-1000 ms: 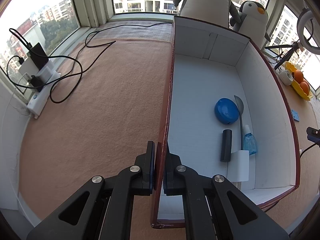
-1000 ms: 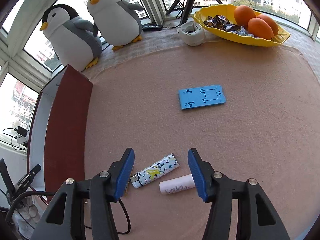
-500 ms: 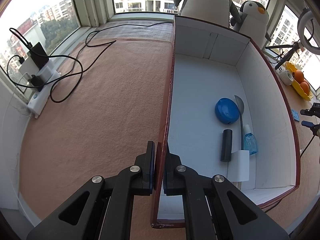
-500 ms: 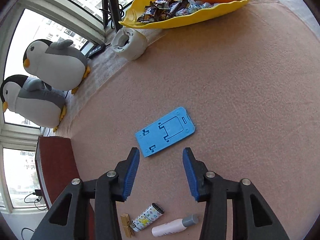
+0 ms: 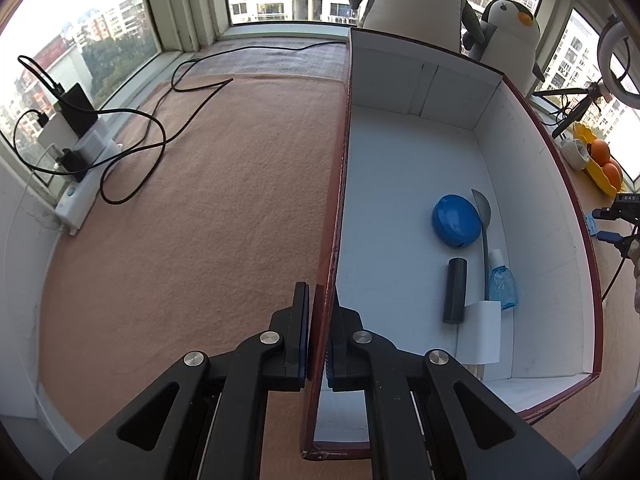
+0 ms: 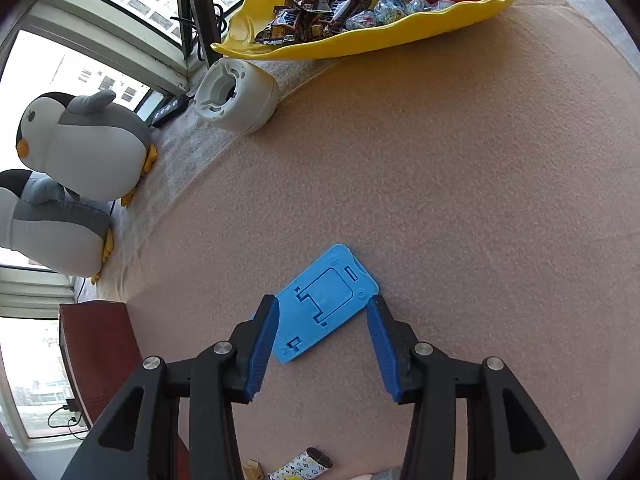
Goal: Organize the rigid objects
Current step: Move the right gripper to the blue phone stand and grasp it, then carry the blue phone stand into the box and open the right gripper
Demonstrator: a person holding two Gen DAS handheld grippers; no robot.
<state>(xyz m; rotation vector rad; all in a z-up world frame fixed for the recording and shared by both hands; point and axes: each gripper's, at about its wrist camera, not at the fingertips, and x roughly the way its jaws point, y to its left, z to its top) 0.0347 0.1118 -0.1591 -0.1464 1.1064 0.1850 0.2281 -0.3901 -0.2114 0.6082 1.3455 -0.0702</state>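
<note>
The right gripper (image 6: 322, 322) has swung from the lighter to the blue phone stand (image 6: 320, 306) — jaws apart, straddling it, long axis toward one o'clock; left gripper (image 5: 320, 312) clamps the box wall (image 5: 340, 184).

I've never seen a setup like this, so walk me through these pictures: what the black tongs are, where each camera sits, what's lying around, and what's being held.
There is no robot: a person holds one pair of tongs in each hand, with a camera on each looking along its fingers. In the left view, the left tongs are clamped on the wall of a red box, which holds a blue disc, a spoon, a dark cylinder and a small blue bottle. In the right view, the right tongs stand open over a blue plastic stand lying flat on the pink mat, gripping nothing yet.
</note>
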